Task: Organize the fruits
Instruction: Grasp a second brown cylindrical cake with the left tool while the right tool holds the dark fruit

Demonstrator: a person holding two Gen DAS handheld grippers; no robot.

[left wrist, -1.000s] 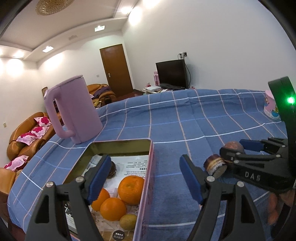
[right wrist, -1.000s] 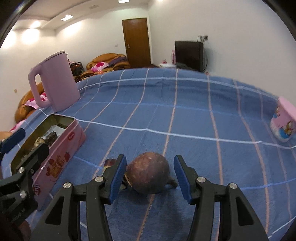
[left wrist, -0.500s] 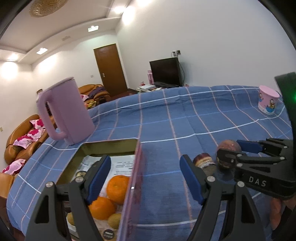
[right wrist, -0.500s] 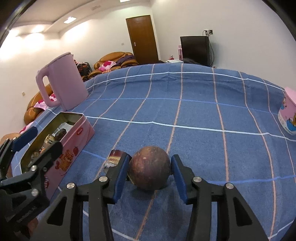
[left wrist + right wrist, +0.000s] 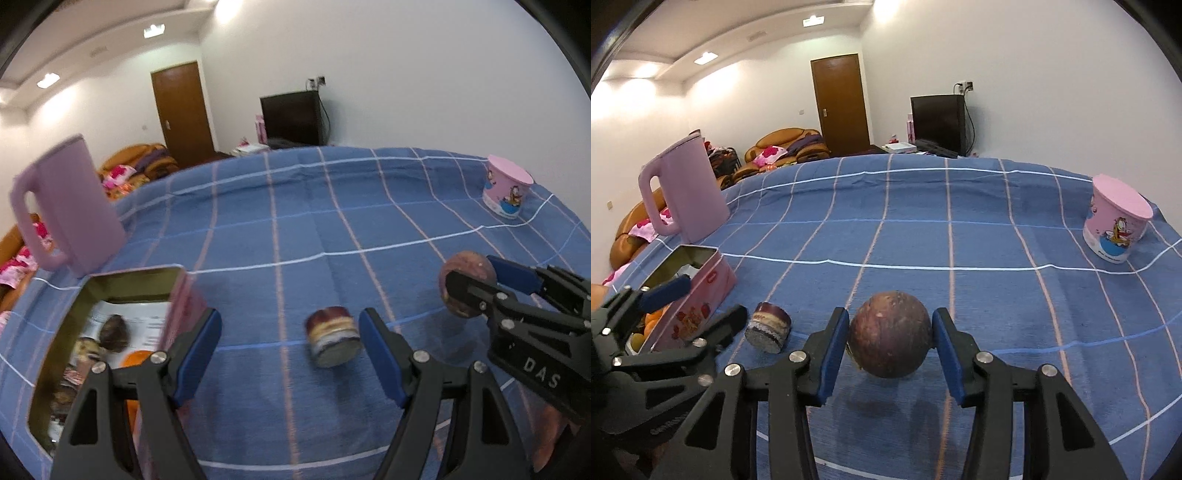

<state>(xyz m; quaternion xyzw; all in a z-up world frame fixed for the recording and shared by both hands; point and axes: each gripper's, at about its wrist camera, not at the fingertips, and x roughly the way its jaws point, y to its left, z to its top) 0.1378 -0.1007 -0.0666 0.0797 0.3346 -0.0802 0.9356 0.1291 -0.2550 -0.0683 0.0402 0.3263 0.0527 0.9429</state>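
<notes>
Blue pads of the right gripper (image 5: 889,345) are clamping the brown round fruit (image 5: 889,334) at lower centre of the right wrist view, while the left gripper (image 5: 290,356) is gaping unclenched around a small layered cake (image 5: 334,341), the pink tin (image 5: 55,369) at lower left.

I counted one round brown fruit (image 5: 889,345), one small layered jar (image 5: 769,327) on its side, one open tin (image 5: 701,282) holding at least two oranges (image 5: 653,319), one pink kettle (image 5: 683,190), one pink cup (image 5: 1117,219) and two grippers
</notes>
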